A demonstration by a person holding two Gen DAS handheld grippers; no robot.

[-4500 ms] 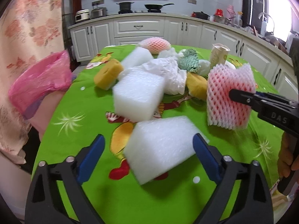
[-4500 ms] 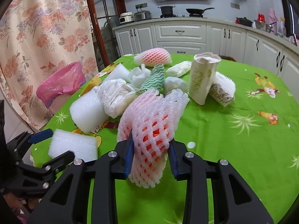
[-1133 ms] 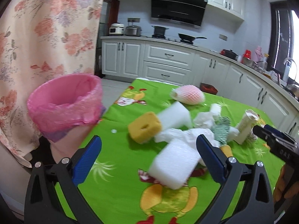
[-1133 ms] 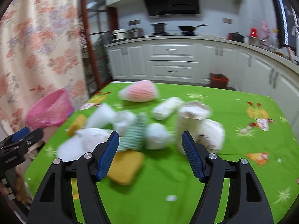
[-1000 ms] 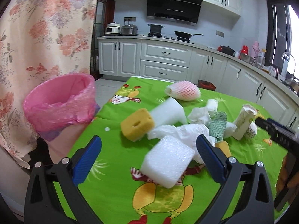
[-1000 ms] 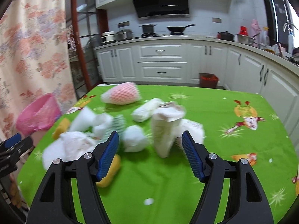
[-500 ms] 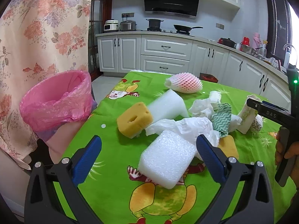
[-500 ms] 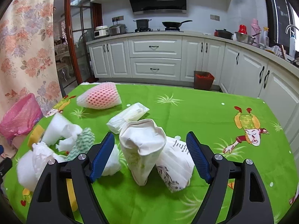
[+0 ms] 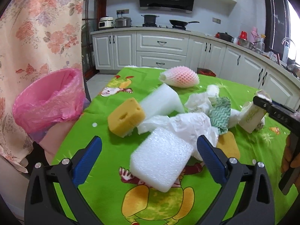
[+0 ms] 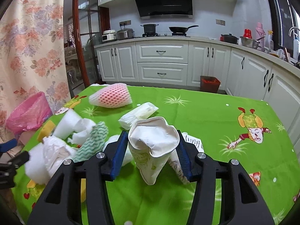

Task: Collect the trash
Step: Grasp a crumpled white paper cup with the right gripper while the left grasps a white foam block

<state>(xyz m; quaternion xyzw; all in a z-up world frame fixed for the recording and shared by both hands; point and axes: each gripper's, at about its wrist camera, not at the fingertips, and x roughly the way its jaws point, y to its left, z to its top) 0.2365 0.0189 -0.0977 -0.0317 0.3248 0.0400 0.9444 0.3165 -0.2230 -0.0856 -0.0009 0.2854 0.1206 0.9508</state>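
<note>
Since half a sec ago the right gripper (image 10: pixel 151 148) has closed in round the paper cup (image 10: pixel 152 146): blue pads now sit at both sides of its crumpled rim, w/ cup upright, slightly tilted, on the green tablecloth (image 10: pixel 215 123). Can't tell if pads fully pinch it or just touch. A printed paper bag (image 10: pixel 187 150) lies just behind/right of the cup, touching it; a green zigzag cloth (image 10: pixel 91 142) and crumpled white wrap (image 10: pixel 54 153) crowd the left side. Right of the cup the cloth runs bare toward the far edge.

Left gripper (image 9: pixel 149 153) is spread wide, holding nothing, low over the near table edge; a white foam block (image 9: pixel 161 157) lies between its fingers, untouched. Yellow sponge (image 9: pixel 126 117) sits beyond, pink net sleeve (image 9: pixel 180 76) near the far edge. Pink-lined bin (image 9: pixel 46 101) stands just off the table's left edge.
</note>
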